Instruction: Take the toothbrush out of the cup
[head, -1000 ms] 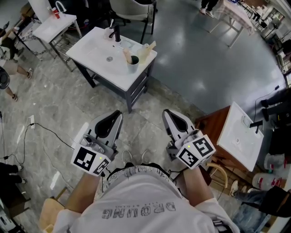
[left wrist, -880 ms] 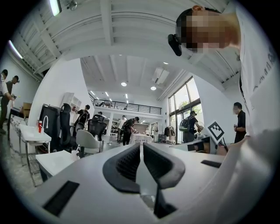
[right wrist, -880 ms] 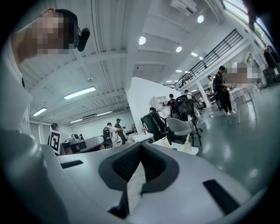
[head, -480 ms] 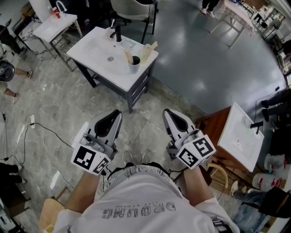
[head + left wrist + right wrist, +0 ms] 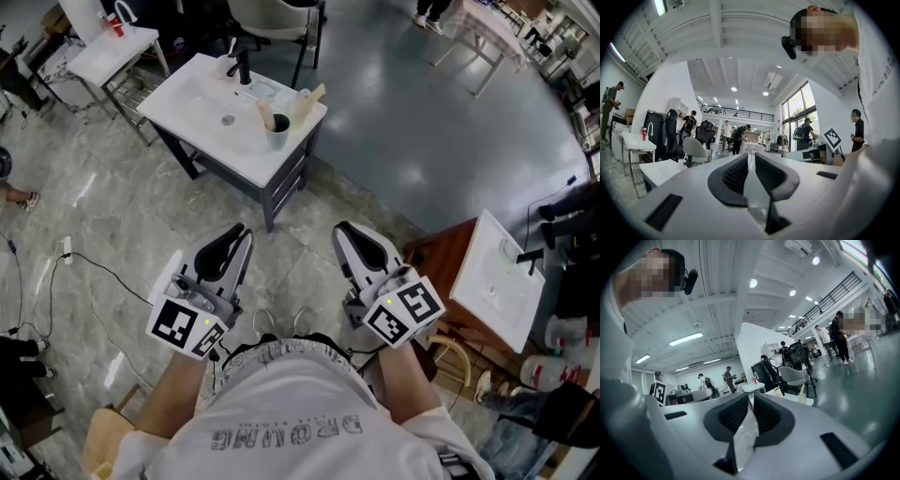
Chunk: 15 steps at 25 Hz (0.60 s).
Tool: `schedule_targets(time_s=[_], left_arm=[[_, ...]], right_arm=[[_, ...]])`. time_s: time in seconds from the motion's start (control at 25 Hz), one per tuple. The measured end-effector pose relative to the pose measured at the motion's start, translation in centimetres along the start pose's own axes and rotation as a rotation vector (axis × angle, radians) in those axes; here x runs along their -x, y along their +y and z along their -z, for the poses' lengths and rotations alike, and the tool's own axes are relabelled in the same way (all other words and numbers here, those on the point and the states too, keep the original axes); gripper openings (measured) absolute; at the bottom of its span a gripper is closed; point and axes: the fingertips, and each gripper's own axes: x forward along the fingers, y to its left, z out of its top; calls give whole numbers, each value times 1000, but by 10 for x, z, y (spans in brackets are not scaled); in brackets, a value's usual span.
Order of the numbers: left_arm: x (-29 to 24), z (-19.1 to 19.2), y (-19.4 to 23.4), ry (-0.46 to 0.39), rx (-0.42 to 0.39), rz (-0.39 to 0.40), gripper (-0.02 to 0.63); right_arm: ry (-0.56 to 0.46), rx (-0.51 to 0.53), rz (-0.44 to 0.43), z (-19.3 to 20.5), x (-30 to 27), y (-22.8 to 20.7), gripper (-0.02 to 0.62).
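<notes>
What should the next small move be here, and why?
Probably walk toward the white sink table: the white cup with the tan toothbrush stands on it, far beyond the left gripper and right gripper, whose jaws have just been opening, nothing between them.

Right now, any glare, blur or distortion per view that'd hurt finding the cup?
Head view: sharp, evenly lit, edges bent by the wide lens; cup small and far, sheen on the grey floor. Left gripper view: heavy fisheye, dark corners, bright windows at right. Right gripper view: same fisheye, bright ceiling lights, glossy floor reflects.
</notes>
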Motion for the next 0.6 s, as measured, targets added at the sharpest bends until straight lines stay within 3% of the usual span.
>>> schedule_targets(time_s=[0.6], left_arm=[[-1,7,-1,19,10,4,92]], right_arm=[[11,-10,5,3,1,-2,75]])
